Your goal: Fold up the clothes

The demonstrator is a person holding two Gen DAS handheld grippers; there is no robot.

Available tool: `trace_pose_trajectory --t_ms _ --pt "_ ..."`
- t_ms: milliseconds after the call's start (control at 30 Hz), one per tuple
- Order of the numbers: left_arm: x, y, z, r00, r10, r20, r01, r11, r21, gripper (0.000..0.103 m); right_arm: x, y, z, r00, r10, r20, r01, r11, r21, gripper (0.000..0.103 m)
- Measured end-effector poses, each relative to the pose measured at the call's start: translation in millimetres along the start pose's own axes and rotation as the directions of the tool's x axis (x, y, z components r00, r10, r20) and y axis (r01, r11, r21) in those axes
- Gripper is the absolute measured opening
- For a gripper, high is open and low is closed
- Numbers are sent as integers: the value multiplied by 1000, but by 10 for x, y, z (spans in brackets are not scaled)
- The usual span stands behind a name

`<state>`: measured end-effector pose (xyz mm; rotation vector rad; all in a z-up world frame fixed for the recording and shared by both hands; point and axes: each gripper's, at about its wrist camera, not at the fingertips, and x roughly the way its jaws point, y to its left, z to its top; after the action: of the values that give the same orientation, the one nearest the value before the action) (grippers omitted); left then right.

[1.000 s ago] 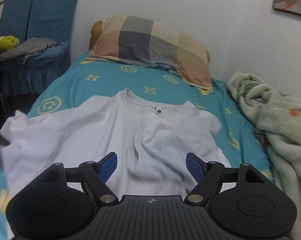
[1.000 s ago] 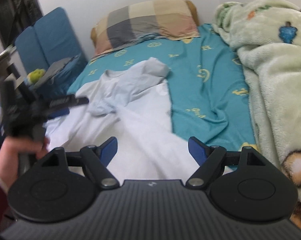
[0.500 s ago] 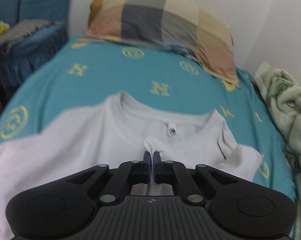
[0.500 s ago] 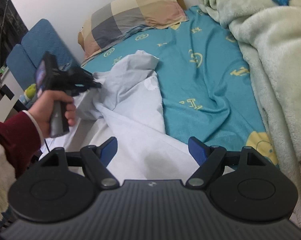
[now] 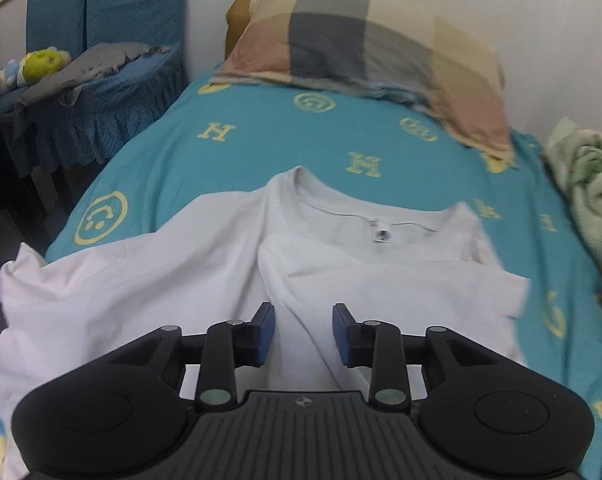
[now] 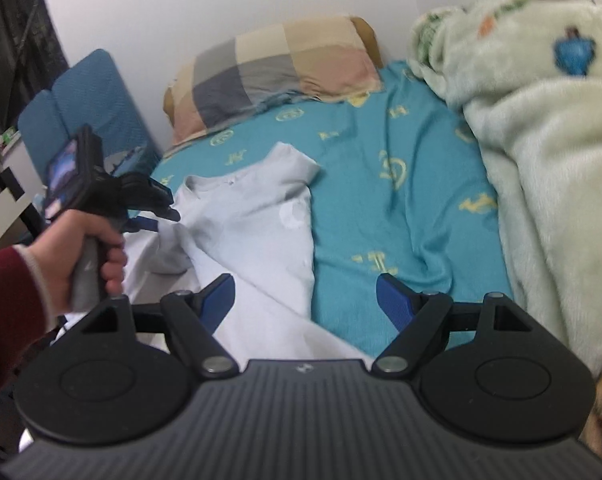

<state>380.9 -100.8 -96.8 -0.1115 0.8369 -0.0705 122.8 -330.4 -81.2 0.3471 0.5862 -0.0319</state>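
A white T-shirt (image 5: 205,280) lies on the teal bed sheet (image 5: 277,132), collar toward the pillow, its right side folded over the middle. My left gripper (image 5: 303,334) hovers open just above the fold's edge, holding nothing. In the right wrist view the shirt (image 6: 253,232) shows with its sleeve folded inward; the left gripper (image 6: 157,204) appears there in a hand at the shirt's left. My right gripper (image 6: 305,300) is wide open and empty over the shirt's lower right edge.
A checked pillow (image 5: 365,44) lies at the head of the bed. A green fleece blanket (image 6: 541,152) is heaped along the right side. A blue chair (image 5: 101,80) with a grey cloth and a plush toy (image 5: 41,64) stands left of the bed.
My left gripper was shut on the shirt fabric half a second ago; it has let go and opened, and the folded side now lies flat. My right gripper stayed open.
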Motion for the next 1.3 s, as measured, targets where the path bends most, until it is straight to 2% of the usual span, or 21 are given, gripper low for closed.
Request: trace_pose_trajectory --t_ms 133,200,300,400,500,667,800,933,1000,1033,1067,1100,1233,1300 --pt "-739 -137 -329 996 -82 45 83 997 -6 47 -104 -27 84 999 1 37 0 999 -39 79" --pt "-1058 -245 -575 993 -113 43 112 994 7 47 -172 -52 124 998 -1 55 4 999 -53 79" --pt "-1516 -391 -1015 980 -195 38 196 981 1 48 -409 -173 198 996 -18 86 19 1000 -18 79" --pt "-1931 -623 -1497 952 -304 33 303 952 29 49 -743 -288 270 992 -31 124 29 999 14 79" --pt "-2226 -985 -1965 914 -406 3 404 910 96 50 -1116 -401 341 986 -43 164 36 998 44 79" --pt "-2322 -1642 -2562 869 -489 -69 494 852 176 50 -1625 -557 419 969 -78 236 61 995 78 79" --pt "-2114 -2048 -2839 875 -459 -157 484 847 221 51 -1488 -660 386 974 -97 205 78 992 97 79" --pt "-1805 -2173 -2923 880 -417 -228 466 852 240 55 -1352 -763 353 978 -116 173 97 989 115 79" --pt "-1664 -2202 -2979 878 -403 -259 462 855 237 52 -1284 -815 336 980 -125 157 106 987 124 79" --pt "-1602 -2187 -3002 869 -405 -284 471 853 226 32 -1249 -841 328 980 -129 149 111 986 128 79" --pt "-1530 -2162 -3008 857 -407 -316 482 850 213 1 -1215 -866 319 981 -134 141 115 984 132 79" --pt "-1480 -2158 -3033 849 -405 -338 487 850 204 1 -1181 -892 311 981 -138 133 120 983 136 79" --pt "-1600 -1953 -2988 850 -437 -295 503 840 202 0 -1094 -976 287 982 -151 115 133 979 152 79" --pt "-1753 -1733 -2885 834 -481 -270 532 831 161 0 -1112 -995 288 981 -152 124 132 979 158 79"
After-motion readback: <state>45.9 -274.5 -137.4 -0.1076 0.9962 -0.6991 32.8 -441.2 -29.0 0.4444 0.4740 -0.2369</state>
